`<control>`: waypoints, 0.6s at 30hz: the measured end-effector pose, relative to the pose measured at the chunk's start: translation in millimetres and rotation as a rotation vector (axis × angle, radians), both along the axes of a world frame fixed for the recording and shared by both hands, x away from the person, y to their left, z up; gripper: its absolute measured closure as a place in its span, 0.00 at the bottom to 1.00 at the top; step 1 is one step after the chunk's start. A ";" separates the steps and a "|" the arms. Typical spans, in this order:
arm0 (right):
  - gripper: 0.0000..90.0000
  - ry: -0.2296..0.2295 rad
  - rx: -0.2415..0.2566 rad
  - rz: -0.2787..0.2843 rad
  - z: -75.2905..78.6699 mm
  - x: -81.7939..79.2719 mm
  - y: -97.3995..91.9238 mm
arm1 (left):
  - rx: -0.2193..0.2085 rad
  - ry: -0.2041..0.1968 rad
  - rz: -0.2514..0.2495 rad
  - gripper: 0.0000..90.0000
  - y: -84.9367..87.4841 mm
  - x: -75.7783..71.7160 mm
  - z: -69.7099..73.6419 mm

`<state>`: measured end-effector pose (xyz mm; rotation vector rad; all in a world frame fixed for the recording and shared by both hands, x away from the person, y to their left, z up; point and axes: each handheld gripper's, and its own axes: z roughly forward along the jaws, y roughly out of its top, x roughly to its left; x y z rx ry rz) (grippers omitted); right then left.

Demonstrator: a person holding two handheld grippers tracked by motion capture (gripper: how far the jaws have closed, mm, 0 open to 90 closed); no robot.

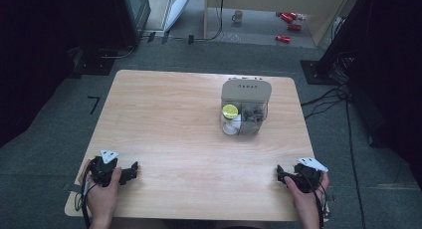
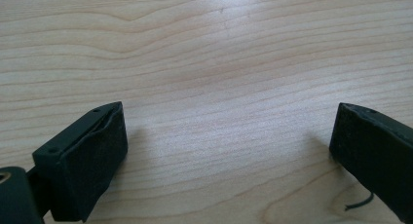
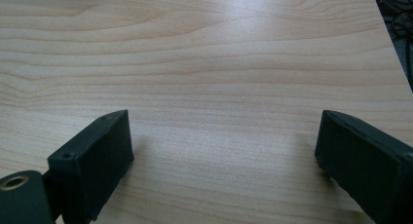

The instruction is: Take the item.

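Clear plastic box (image 1: 246, 109) w/ beige lid sat far-centre on table (image 1: 164, 119), prob light, rigid, slick, so I'd grab its side walls; left gripper (image 1: 133, 170) & right gripper (image 1: 280, 173) both gaped wide, empty.

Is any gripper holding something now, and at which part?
Nothing is held. The left gripper and right gripper are both open over bare table.

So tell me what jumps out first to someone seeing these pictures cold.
The clear storage box with a beige lid stands alone toward the far right of the wooden table, a yellow-capped item visible inside. At the near edge, the left gripper and right gripper rest at opposite corners, jaws open and empty.
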<state>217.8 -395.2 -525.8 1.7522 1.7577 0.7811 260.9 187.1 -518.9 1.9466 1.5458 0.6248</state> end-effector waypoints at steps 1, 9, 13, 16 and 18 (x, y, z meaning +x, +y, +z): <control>0.07 0.001 0.000 -0.008 0.1 -0.4 0.0 | 0.002 0.001 -0.006 0.01 -0.5 -0.5 0.1; 0.16 -0.075 0.081 -0.085 13.0 -4.5 -9.3 | 0.002 0.001 -0.005 0.01 -0.6 -0.9 0.0; 0.16 -0.107 0.086 -0.078 29.1 -4.6 -5.2 | 0.002 0.001 -0.005 0.01 -0.6 -0.9 0.1; 0.16 -0.125 0.074 -0.051 39.9 -2.5 2.0 | 0.002 0.003 -0.003 0.00 -1.0 -0.1 0.0; 0.16 -0.140 0.079 -0.034 47.5 1.0 6.2 | 0.003 0.003 -0.001 0.00 -1.5 0.4 -0.1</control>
